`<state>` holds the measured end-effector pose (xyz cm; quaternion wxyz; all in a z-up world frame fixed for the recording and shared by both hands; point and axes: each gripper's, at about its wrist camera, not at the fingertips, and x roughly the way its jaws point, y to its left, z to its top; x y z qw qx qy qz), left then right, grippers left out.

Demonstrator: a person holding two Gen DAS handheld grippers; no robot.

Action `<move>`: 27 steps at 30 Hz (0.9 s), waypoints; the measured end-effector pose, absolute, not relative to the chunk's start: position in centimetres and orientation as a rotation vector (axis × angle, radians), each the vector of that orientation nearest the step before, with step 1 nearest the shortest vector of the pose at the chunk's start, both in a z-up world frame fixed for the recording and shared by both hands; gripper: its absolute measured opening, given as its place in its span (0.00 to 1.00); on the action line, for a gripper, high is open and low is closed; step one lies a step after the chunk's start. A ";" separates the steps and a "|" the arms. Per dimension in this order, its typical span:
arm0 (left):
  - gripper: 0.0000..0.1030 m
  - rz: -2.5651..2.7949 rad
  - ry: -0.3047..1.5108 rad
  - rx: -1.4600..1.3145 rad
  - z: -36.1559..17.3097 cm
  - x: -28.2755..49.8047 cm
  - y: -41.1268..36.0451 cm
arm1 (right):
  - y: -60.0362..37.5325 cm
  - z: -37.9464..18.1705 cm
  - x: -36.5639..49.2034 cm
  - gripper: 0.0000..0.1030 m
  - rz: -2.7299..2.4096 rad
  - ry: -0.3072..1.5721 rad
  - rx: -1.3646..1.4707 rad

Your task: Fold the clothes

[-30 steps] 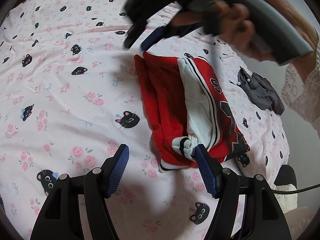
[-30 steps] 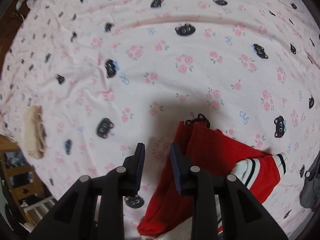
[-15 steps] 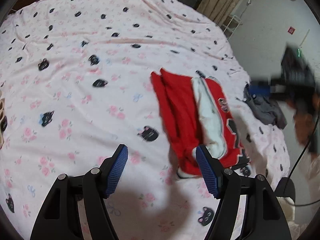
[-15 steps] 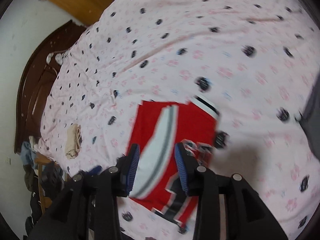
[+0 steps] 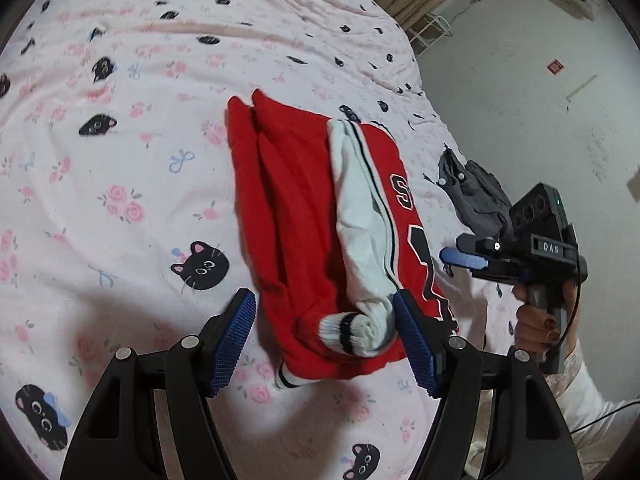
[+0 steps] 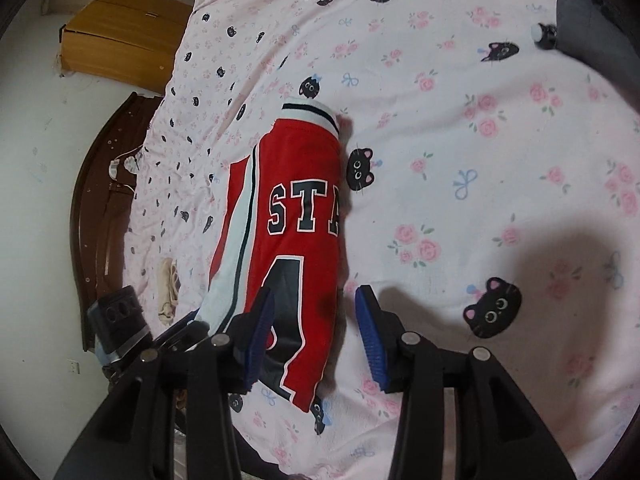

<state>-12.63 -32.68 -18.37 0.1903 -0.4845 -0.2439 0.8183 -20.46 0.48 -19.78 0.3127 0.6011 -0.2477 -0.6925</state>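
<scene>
Now folded jersey (image 5: 304, 220) lies between left hand-held gripper (image 5: 324, 338) fingers.

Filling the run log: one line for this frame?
phase: mid-fold | item: red jersey, part-folded on bed sheet | left tool: open, over cuff end | right tool: opening, nothing gripped

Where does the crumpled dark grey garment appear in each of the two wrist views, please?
Left wrist view: the crumpled dark grey garment lies right of centre, near the bed's edge, beyond the right hand-held gripper.
Right wrist view: only a grey strip at the top right corner.
Shared landmark: the folded red and white jersey.
</scene>
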 end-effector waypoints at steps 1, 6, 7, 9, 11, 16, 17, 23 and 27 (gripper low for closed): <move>0.64 2.289 -0.692 -1.366 -18.6 -12.7 -32.7 | 0.3 -20.0 -20.5 0.43 -1.822 -0.656 1.583; 0.65 2.218 -0.755 -1.375 -19.6 -13.0 -33.0 | -0.7 -21.0 -20.8 0.43 -1.793 -0.660 1.579; 0.65 2.196 -0.783 -1.368 -19.8 -13.1 -33.1 | -0.8 -21.2 -20.9 0.43 -1.786 -0.662 1.579; 0.65 2.150 -0.836 -1.351 -20.0 -13.4 -33.3 | -1.0 -21.7 -21.1 0.43 -1.778 -0.670 1.580; 0.65 2.095 -0.888 -1.330 -20.2 -13.5 -33.4 | -1.0 -22.3 -21.4 0.43 -1.759 -0.705 1.580; 0.65 2.033 -0.886 -1.331 -20.3 -13.7 -32.8 | -1.0 -23.6 -21.9 0.47 -1.713 -0.787 1.578; 0.65 2.030 -0.879 -1.338 -20.4 -13.8 -32.8 | -1.1 -23.8 -22.0 0.47 -1.708 -0.796 1.576; 0.65 2.020 -0.863 -1.356 -20.4 -13.8 -32.7 | -1.3 -24.2 -22.2 0.47 -1.683 -0.828 1.546; 0.65 2.015 -0.855 -1.367 -20.4 -13.9 -32.6 | -1.9 -24.5 -22.3 0.47 -1.690 -0.809 1.540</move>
